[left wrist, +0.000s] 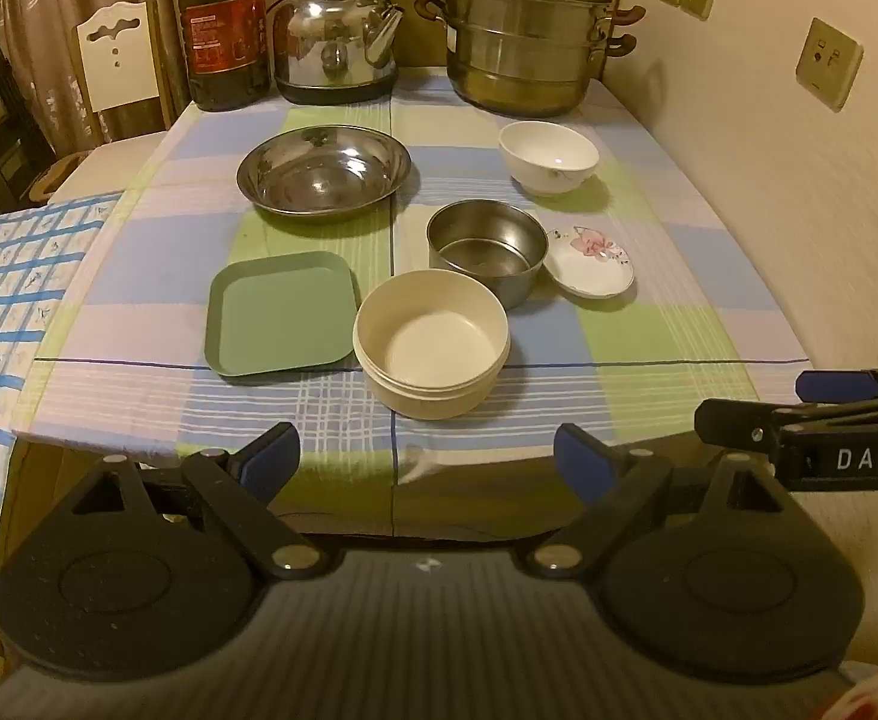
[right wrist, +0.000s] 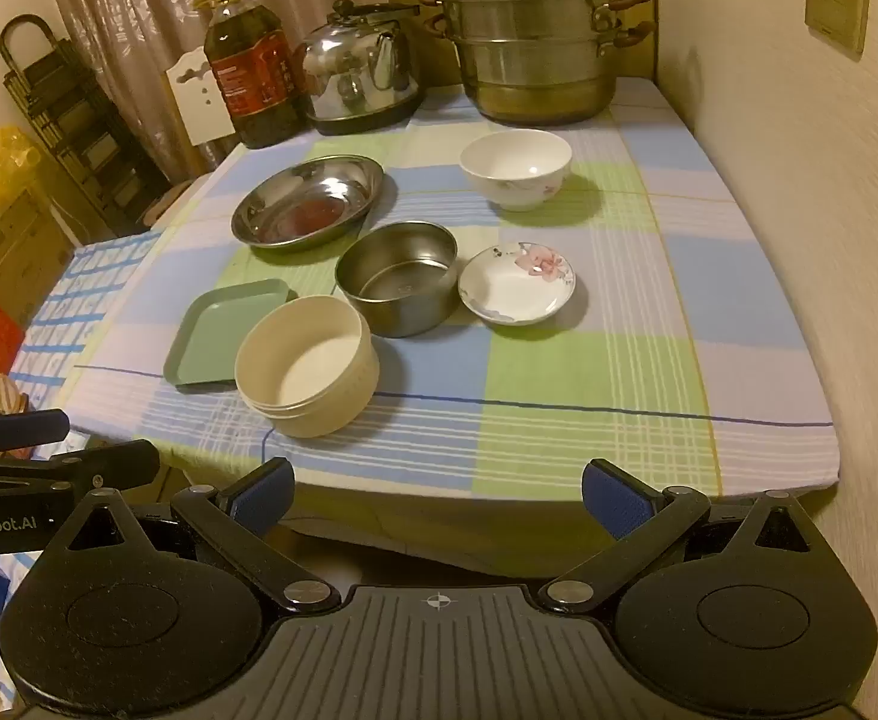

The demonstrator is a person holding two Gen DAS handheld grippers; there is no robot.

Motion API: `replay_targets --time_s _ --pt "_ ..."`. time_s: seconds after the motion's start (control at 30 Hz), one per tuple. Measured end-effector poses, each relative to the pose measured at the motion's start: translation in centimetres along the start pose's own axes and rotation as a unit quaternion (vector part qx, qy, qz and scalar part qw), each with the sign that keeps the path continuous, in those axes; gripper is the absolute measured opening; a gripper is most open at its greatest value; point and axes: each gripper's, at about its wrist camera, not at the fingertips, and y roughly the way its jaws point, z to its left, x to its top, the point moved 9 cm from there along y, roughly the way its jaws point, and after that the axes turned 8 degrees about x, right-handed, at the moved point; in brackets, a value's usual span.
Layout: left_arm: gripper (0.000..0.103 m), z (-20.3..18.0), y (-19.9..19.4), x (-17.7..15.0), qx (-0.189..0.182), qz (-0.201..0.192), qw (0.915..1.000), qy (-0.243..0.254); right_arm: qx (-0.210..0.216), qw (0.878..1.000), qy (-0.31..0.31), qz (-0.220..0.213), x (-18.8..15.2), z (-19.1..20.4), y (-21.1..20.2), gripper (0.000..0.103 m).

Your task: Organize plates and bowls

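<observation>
Two grippers hung short of the table's near edge, both with jaws spread wide and nothing between them. The left gripper (left wrist: 427, 456) sat at the bottom of its own frame, and the right gripper (right wrist: 437, 495) likewise in its view; each showed in the other's picture as a black arm at the side edge.

Nearest the left gripper, a cream round bowl (left wrist: 431, 343) stood close to the table's (left wrist: 679, 336) front edge, just beside a green square plate (left wrist: 282, 312) to its left. Behind the cream bowl, touching or nearly so, stood a small steel bowl (left wrist: 487, 249), with a flowered saucer (left wrist: 589, 261) just to its right, partly hidden by the steel wall in the left view. Farther up the frame lay a wide steel dish (left wrist: 323, 171) on the left and a white rice bowl (left wrist: 548, 156) on the right, well apart from each other.

Along the table's far edge stood an oil bottle (left wrist: 223, 30), a steel kettle (left wrist: 337, 39) and a stacked steamer pot (left wrist: 520, 36), none among the dishes. A checked cloth (left wrist: 637, 324) covered the table. A wall with sockets (left wrist: 829, 63) ran along the right side, and a white chair back (left wrist: 118, 54) showed at upper left.
</observation>
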Motion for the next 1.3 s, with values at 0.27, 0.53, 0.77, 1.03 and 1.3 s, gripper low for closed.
replay_targets --time_s 0.27,0.53,0.77,1.03,1.3 --pt "0.091 -0.1 -0.1 -0.1 -0.001 0.003 1.0 0.001 -0.003 1.0 -0.002 0.0 0.1 -0.1 -0.1 0.102" --pt "0.091 0.0 0.0 -0.1 -0.002 0.006 1.0 -0.001 -0.003 1.0 -0.002 0.0 0.1 -0.1 -0.2 0.102" --pt "0.09 0.0 0.0 -0.1 -0.003 0.007 1.0 -0.001 -0.004 1.0 -0.003 -0.001 0.1 -0.1 -0.4 0.102" --pt "0.09 -0.3 0.3 -0.4 -0.005 0.006 1.0 -0.001 -0.005 1.0 -0.003 -0.001 0.0 0.1 -0.5 0.102" --pt "0.09 -0.8 0.3 -0.6 -0.009 0.005 0.9999 -0.002 -0.006 1.0 -0.003 -0.002 0.0 0.0 -0.6 0.102"
